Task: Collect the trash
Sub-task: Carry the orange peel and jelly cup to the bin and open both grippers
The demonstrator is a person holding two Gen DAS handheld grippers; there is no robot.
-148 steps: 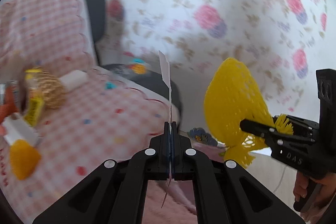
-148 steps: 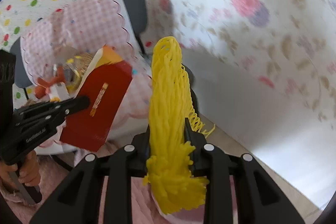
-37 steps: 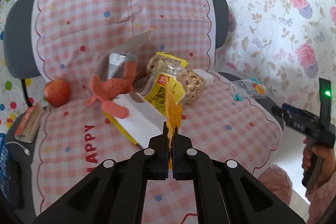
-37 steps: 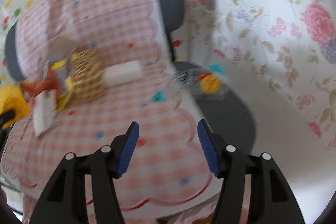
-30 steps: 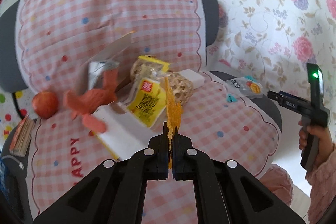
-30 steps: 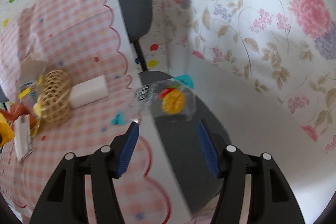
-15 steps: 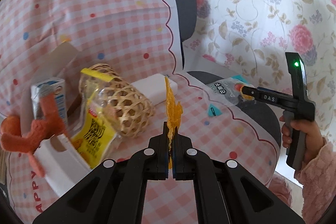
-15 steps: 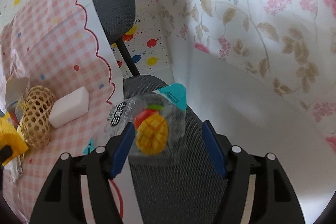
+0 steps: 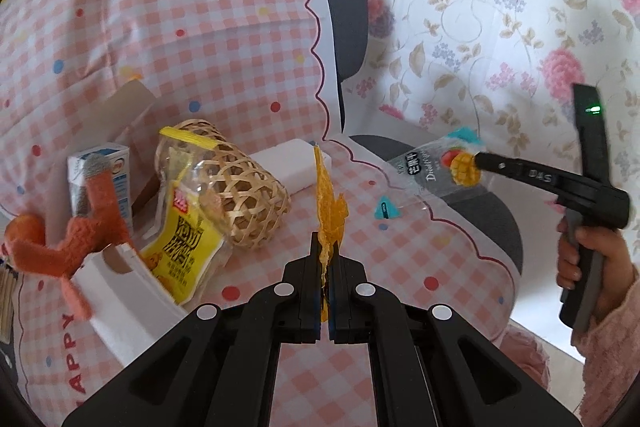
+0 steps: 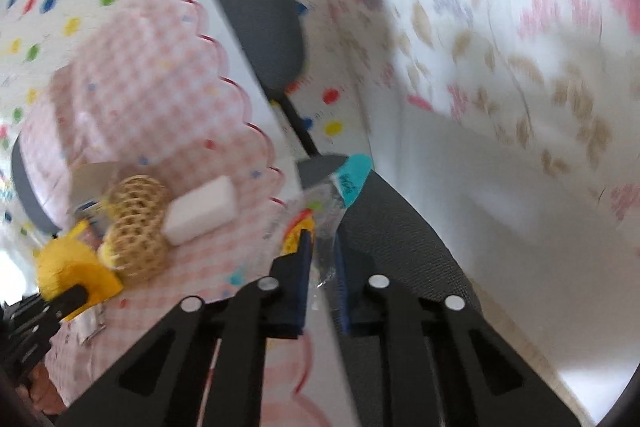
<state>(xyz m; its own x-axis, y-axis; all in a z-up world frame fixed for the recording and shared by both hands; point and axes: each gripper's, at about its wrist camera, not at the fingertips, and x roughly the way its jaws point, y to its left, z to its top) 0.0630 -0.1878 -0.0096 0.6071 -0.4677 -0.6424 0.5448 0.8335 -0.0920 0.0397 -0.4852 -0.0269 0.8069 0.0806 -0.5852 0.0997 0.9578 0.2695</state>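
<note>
Left wrist view: the left gripper (image 9: 328,259) is clenched on a thin, crinkled orange scrap (image 9: 329,201) that stands upright out of its pinched jaws. Beyond it, a pink-and-white checked cloth (image 9: 224,27) with coloured dots and a scalloped red-edged hem covers a dark grey chair (image 9: 348,27); red letters "APPY" (image 9: 78,357) run along its near left edge. On the cloth lie a woven bamboo basket (image 9: 244,191) on its side, a glossy clear-and-yellow snack bag (image 9: 188,247) printed with Chinese characters, a white foam block (image 9: 290,167), a small white-and-blue carton (image 9: 106,171), a fuzzy orange plush toy (image 9: 68,243) and a white cardboard box (image 9: 124,299). A small teal torn corner (image 9: 383,209) lies alone on the cloth. At right, a hand (image 9: 588,251) in a pink knitted sleeve holds the right gripper (image 9: 478,161), whose tips pinch a clear plastic wrapper (image 9: 436,167) showing a cut mango picture, a teal corner and script that seems to begin "Diet", too small to be sure. The wrapper lies at the cloth's hem over the bare grey seat.

Right wrist view, blurred: the right gripper (image 10: 322,251) has its blue-padded jaws just closed, the crumpled clear wrapper (image 10: 328,211) caught between them, its teal tip (image 10: 354,177) pointing up. The mesh seat (image 10: 400,239) lies underneath. At left, the basket (image 10: 138,223), the foam block (image 10: 200,209) and the orange scrap (image 10: 74,273) in the left gripper (image 10: 78,293) show.
</note>
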